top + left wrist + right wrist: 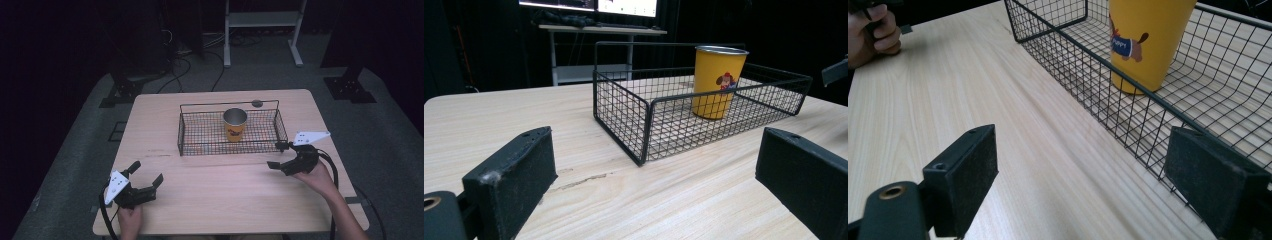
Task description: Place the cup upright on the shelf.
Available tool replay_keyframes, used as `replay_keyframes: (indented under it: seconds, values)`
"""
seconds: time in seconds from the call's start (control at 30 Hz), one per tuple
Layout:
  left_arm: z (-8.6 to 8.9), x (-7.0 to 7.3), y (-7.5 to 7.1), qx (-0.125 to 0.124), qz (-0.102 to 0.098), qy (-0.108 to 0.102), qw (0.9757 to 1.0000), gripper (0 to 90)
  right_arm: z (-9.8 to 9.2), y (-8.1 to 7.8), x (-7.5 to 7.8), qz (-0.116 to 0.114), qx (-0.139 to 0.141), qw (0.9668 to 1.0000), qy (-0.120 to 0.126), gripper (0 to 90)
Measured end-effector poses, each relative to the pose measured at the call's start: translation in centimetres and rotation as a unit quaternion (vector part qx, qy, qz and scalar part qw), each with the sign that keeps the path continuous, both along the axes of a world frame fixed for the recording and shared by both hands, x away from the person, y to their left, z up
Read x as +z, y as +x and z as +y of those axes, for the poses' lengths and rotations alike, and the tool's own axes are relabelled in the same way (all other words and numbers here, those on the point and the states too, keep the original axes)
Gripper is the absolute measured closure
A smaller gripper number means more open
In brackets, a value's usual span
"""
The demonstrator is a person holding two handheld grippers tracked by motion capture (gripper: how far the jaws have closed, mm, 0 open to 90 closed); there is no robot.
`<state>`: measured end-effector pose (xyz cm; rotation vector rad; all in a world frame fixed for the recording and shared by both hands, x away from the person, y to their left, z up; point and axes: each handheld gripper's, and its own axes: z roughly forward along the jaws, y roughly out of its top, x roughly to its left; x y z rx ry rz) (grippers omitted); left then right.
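Pale wood-grain table (220, 200) under everything, with grey floor around it and a pretty dark room behind. Nearest the person, the left gripper (148, 176) sits low by the front-left corner, jaws spread wide with nothing between them. Over on the other side the right gripper (278, 154) is just beside the near-right corner of the black wire basket (200, 132), jaws also wide apart and empty. Mid-table, the yellow cup (235, 125) stands upright inside that basket, toward its middle. Further back, cables and a white shelf frame (262, 30) on the floor. The gripper views show the cartoon dog (725, 80) printed on the cup, which the high view doesn't resolve; the left gripper view also catches lit monitors (589, 5) way at the back.
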<state>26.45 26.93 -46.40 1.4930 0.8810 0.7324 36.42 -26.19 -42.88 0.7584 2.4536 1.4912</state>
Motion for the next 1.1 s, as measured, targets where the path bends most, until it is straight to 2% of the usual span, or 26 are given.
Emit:
replay_keyframes:
  seconds: [0.6, 1.1]
  values:
    - [0.0, 0.0, 0.0, 0.001, 0.001, -0.001, 1.0000, 1.7, -0.8, -1.7, -1.1, 0.003, -0.003, 1.0000, 0.007, 12.8]
    - [0.0, 0.0, 0.0, 0.000, 0.001, 0.000, 1.0000, 1.7, -2.4, -3.5, -2.3, 0.004, -0.019, 0.9996, 0.023, 12.8]
